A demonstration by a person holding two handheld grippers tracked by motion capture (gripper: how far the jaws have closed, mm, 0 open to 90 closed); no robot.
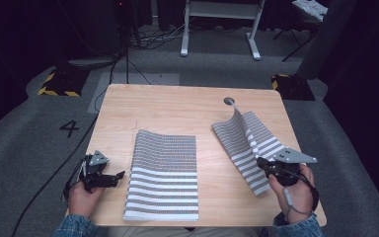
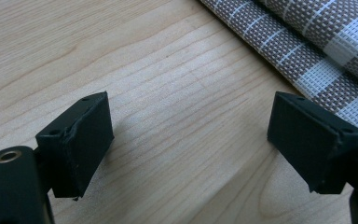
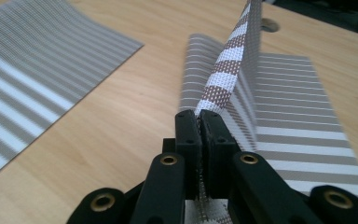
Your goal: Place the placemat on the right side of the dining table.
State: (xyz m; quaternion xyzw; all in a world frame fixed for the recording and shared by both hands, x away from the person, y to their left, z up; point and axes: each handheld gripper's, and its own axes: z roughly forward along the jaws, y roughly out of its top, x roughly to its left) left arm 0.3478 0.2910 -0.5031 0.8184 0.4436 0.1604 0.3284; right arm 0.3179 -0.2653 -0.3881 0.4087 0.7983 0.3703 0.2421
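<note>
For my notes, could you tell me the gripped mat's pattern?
Brown-and-white striped woven mat; right gripper view.

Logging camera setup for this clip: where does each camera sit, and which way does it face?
High view: above the person's side, looking forward and down on the table; both hands show.
Left gripper view: rides the left gripper, facing bare wood between its open jaws.
Right gripper view: rides the right gripper, clamped on the lifted placemat.
Shared: the flat placemat.

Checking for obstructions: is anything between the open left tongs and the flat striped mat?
Nothing visible. The left tongs, jaws wide apart, sit just off the flat striped mat, with bare table between them. The right tongs hold the other mat.
</note>
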